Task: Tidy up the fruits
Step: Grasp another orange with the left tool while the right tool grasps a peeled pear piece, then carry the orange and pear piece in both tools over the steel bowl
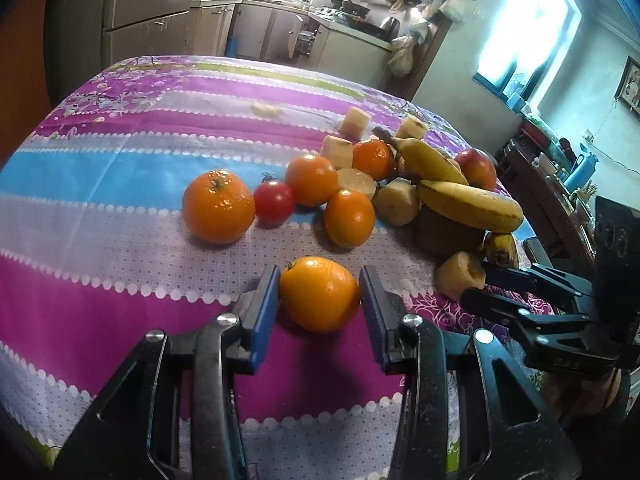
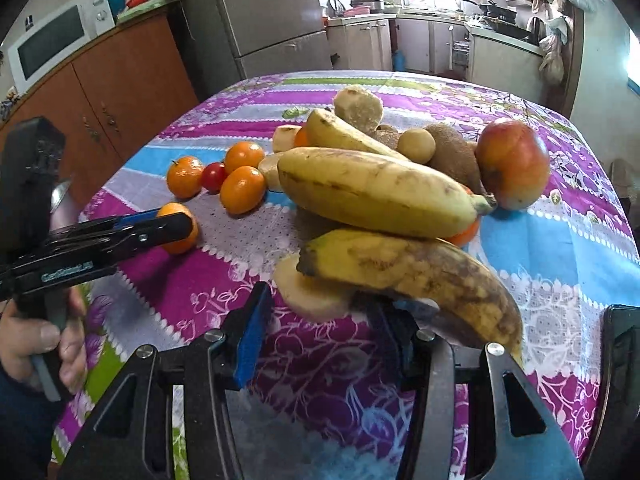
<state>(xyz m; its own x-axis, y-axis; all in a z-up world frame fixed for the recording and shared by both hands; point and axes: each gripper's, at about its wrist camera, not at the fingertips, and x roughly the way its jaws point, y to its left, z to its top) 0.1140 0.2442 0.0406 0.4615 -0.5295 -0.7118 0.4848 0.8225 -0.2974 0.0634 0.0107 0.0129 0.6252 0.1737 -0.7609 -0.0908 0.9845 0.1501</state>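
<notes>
An orange fruit (image 1: 318, 298) rests on the striped tablecloth (image 1: 120, 240), and my left gripper (image 1: 319, 304) is shut on it, a blue pad against each side. Seen from the right wrist, that left gripper (image 2: 176, 226) holds the same orange fruit (image 2: 182, 240) low on the cloth. My right gripper (image 2: 326, 336) is open just short of a pale peeled chunk (image 2: 312, 292). A spotted banana (image 2: 420, 276) overhangs its right finger. Further back lie more oranges (image 1: 218, 206), a red tomato (image 1: 274, 202), bananas (image 1: 468, 204) and a red apple (image 2: 512, 162).
Brown kiwis (image 2: 452, 152) and more pale chunks (image 1: 354, 120) sit in the pile. A hand (image 2: 44, 340) holds the left gripper's handle. The table's near-left edge (image 2: 80, 360) drops off; a wooden cabinet with a microwave (image 2: 56, 40) stands beyond it. Bare cloth stretches left of the fruit.
</notes>
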